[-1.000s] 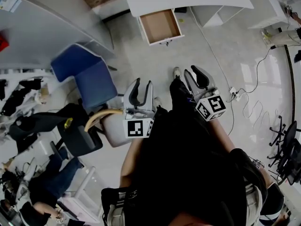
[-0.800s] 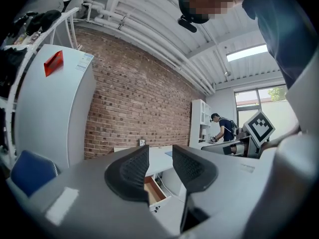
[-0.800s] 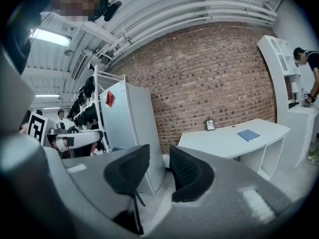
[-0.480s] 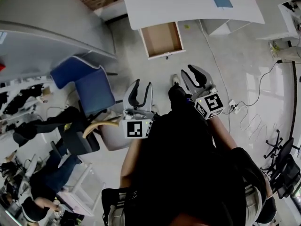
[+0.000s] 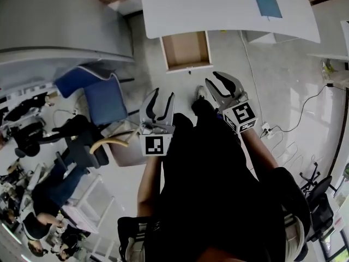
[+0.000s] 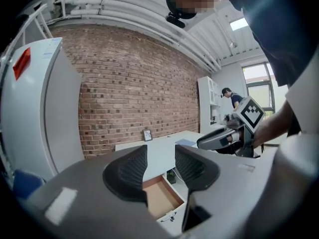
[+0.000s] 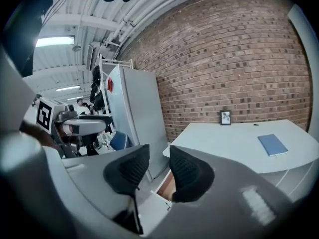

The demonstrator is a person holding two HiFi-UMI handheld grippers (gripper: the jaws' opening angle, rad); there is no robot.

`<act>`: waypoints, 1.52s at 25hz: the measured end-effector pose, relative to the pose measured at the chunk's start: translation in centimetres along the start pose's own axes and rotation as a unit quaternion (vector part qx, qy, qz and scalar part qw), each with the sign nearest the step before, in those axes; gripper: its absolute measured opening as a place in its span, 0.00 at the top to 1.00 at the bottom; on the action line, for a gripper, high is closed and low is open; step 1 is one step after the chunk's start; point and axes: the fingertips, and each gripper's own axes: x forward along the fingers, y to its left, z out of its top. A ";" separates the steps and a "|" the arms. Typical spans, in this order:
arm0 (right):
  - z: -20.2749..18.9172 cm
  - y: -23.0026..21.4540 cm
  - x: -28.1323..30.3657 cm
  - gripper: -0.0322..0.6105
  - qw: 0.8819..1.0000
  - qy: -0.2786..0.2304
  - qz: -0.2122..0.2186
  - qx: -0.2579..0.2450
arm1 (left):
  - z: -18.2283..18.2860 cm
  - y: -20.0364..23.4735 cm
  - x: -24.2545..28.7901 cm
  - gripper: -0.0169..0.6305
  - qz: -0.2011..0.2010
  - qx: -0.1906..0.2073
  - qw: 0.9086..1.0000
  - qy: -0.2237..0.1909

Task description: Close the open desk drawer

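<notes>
step: approach, by my reading; nothing touches the drawer [image 5: 186,49] yet, and both tools are well short of it
drawer: pulled out from under the near edge of the white tabletop [image 5: 218,10], wooden bottom bare, looks empty, front panel faces the person
left hand-held gripper [image 5: 163,94]: jaws apart and have just been opening, nothing between them; the drawer only shows far off through the gap
right hand-held gripper [image 5: 214,79]: jaws apart, empty, aimed toward the drawer's right side
handle [image 5: 191,70]: small dark fitting in the middle of the front panel, too small to tell its shape
next move: likely bring one hand-held gripper up to the front panel, set it flat near the middle and push straight in under the tabletop; no clamp needed
edges: drawer sides have to run square into the slot, so a push near one corner could skew it; the front should end flush with the tabletop's edge
open room: bare floor [image 5: 262,75] between the person and the drawer, path looks free
off the path: blue chair [image 5: 101,94] to the left, cables [image 5: 294,113] on the floor to the right, both well apart from the drawer front
on the tabletop: blue notebook [image 5: 266,2], far from the drawer, no concern
</notes>
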 end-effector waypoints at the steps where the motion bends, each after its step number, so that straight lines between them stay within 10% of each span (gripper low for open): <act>1: -0.3 -0.5 0.5 0.74 1.000 0.009 0.008 -0.006 | -0.5 -0.2 0.7 0.68 -0.009 0.031 0.999 0.015; 6: -2.0 -2.3 3.0 0.74 0.997 0.050 0.038 -0.041 | -3.2 -0.4 3.2 0.67 -0.040 0.108 0.991 0.070; 23: -13.2 -5.6 9.5 0.74 0.967 0.207 0.082 -0.120 | -17.4 1.2 10.0 0.64 -0.147 0.168 0.950 0.219; 38: -26.1 -8.2 13.5 0.74 0.908 0.334 0.142 -0.208 | -29.4 0.6 12.4 0.64 -0.213 0.210 0.911 0.283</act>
